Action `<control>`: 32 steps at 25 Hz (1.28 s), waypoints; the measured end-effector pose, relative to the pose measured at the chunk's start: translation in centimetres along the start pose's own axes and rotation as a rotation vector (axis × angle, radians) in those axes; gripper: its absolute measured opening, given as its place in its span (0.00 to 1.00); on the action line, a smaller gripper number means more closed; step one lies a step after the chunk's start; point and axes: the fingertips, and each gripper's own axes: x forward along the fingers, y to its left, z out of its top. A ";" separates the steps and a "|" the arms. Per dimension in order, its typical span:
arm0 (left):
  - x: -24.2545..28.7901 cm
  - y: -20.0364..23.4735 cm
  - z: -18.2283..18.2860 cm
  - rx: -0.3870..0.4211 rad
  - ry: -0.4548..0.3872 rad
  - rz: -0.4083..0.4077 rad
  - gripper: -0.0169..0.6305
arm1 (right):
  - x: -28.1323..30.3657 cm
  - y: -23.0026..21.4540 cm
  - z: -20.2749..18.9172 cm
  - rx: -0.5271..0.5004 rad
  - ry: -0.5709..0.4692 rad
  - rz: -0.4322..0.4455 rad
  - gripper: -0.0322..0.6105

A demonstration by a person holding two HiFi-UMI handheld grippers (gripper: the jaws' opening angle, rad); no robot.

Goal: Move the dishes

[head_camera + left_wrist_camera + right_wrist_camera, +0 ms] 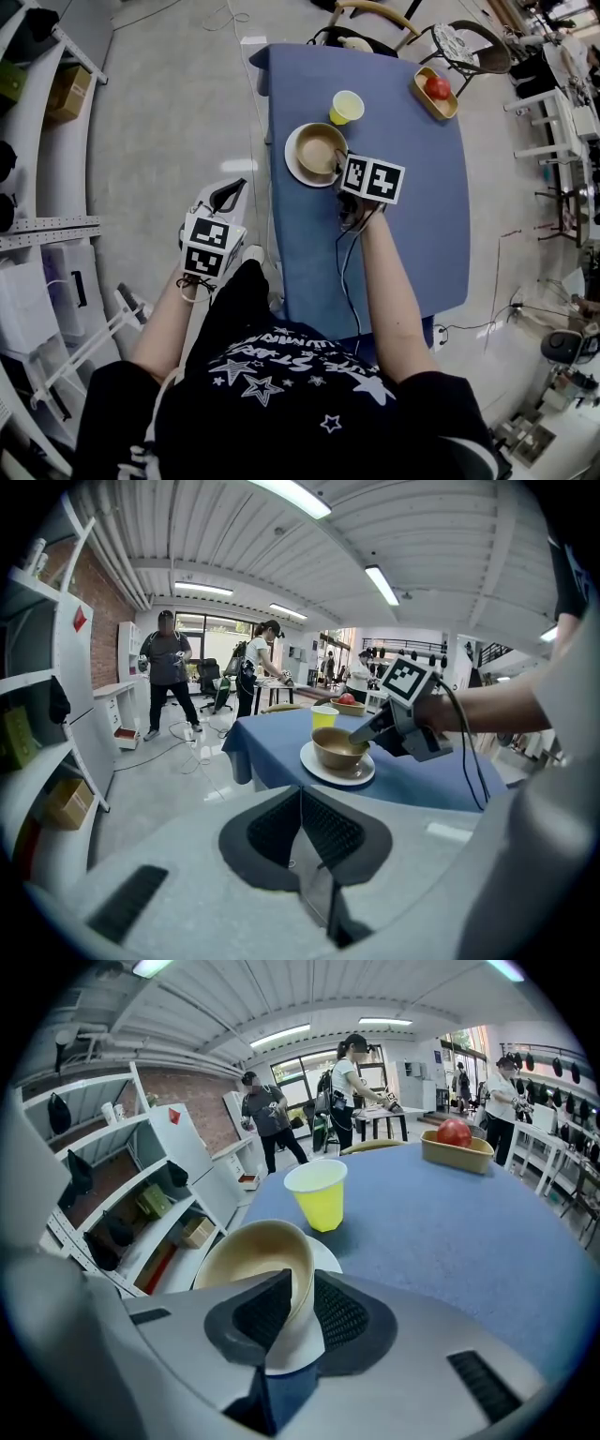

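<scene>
1. The tan bowl (pixel 319 148) stands on a white plate (pixel 292 164) in the upper middle of the head view. Both sit on the blue-clothed table (pixel 412 216), near its left edge.
2. The right gripper (pixel 302 1286) has its jaws drawn narrow onto the bowl's near wall. One pad lies inside the rim and the other against the outside, with the wall pinched between them. In the head view this gripper reaches in from below, and its marker cube sits just right of the bowl.
3. A yellow cup (pixel 347 107) stands upright just above and to the right of the bowl in the head view. It is near the plate but apart from it.
4. Further to the upper right, by the table's far corner, a shallow wooden tray (pixel 447 107) holds a round red fruit (pixel 437 87).
5. The left gripper (pixel 302 808) is off the table, left of the cloth's edge and over the pale floor (pixel 169 112). Its jaws are pressed together with nothing between them.
6. White shelving (pixel 37 234) runs down the left edge of the head view, and a chair (pixel 473 47) stands beyond the table at the top.
7. In the left gripper view, people (pixel 169 667) stand at the far end of the room, upper left of the frame.
</scene>
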 end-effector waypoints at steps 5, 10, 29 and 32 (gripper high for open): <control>0.0 -0.2 0.0 0.000 0.002 -0.005 0.06 | 0.1 -0.2 0.3 0.019 0.003 -0.021 0.11; -0.2 0.0 -0.2 -0.009 0.001 0.002 0.06 | 0.1 0.6 1.1 0.053 -0.009 0.003 0.08; -1.0 3.3 -1.9 -0.017 0.006 0.043 0.06 | 2.8 4.9 7.6 0.245 -0.155 -0.005 0.08; -0.6 4.4 -2.2 -0.005 0.013 0.048 0.06 | 4.0 5.3 8.2 0.254 -0.164 -0.022 0.08</control>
